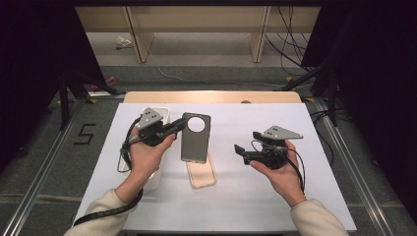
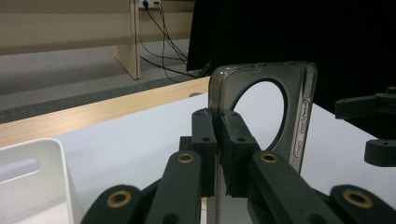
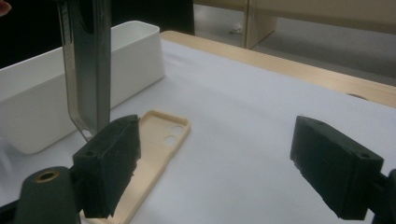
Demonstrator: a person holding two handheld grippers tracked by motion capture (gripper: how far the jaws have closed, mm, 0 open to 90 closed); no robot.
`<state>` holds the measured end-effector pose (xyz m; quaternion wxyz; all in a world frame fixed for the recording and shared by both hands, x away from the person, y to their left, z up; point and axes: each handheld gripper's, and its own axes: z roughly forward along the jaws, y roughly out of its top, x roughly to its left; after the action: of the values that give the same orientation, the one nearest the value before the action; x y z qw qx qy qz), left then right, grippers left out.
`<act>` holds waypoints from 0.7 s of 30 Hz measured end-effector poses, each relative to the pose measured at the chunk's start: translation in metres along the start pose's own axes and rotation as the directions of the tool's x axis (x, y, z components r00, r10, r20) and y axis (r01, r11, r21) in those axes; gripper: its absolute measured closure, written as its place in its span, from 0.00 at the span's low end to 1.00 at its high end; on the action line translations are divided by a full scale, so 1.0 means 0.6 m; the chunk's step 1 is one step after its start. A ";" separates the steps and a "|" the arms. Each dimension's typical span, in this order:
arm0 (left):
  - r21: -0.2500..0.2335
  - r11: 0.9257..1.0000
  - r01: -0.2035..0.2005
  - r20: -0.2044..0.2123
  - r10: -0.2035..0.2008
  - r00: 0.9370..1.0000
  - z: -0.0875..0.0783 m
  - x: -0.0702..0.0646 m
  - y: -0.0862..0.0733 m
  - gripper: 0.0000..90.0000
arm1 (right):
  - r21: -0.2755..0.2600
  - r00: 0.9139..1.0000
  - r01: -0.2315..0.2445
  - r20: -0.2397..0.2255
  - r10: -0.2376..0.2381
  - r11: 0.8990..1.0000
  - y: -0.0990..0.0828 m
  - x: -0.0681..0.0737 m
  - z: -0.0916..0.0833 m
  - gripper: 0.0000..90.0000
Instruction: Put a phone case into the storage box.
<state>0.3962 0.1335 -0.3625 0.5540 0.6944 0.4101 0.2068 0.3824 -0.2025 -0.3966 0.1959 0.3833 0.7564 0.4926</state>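
From the high view, the left gripper is pinching a dark grey phone case by its top left corner, holding it up over the white table. The case has a big round camera cutout near the top. Right under its lower end, a beige phone case lies flat on the table, partly covered by the grey one. A white bin sits at the left edge of the table, mostly hidden behind the left hand and gripper. The right gripper hangs off to the right, well apart from both cases, jaws spread with nothing in them. Past the table there's a wooden strip, then floor with cables and wooden furniture legs.

Left gripper view: the two black jaws are pressed tight on the rim of the grey case, which stands upright on edge, and you can see the table through the round hole. The bin's corner pokes in at bottom left, and the right gripper shows at the right edge, clear of the case.

Right gripper view: the jaws stand wide apart, with bare table between them. The grey case hangs edge-on at upper left, in front of the bin. The beige case lies flat just past the left-hand jaw, which blocks its near end.
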 end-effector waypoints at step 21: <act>-0.040 0.999 -0.027 -0.052 0.025 0.998 -0.035 0.032 0.033 0.94 | 0.007 1.000 0.011 0.009 -0.012 1.000 -0.012 -0.009 -0.007 0.19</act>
<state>0.3986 0.1607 -0.3405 0.5546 0.6827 0.4108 0.2401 0.3802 -0.2109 -0.4015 0.2008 0.3818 0.7593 0.4872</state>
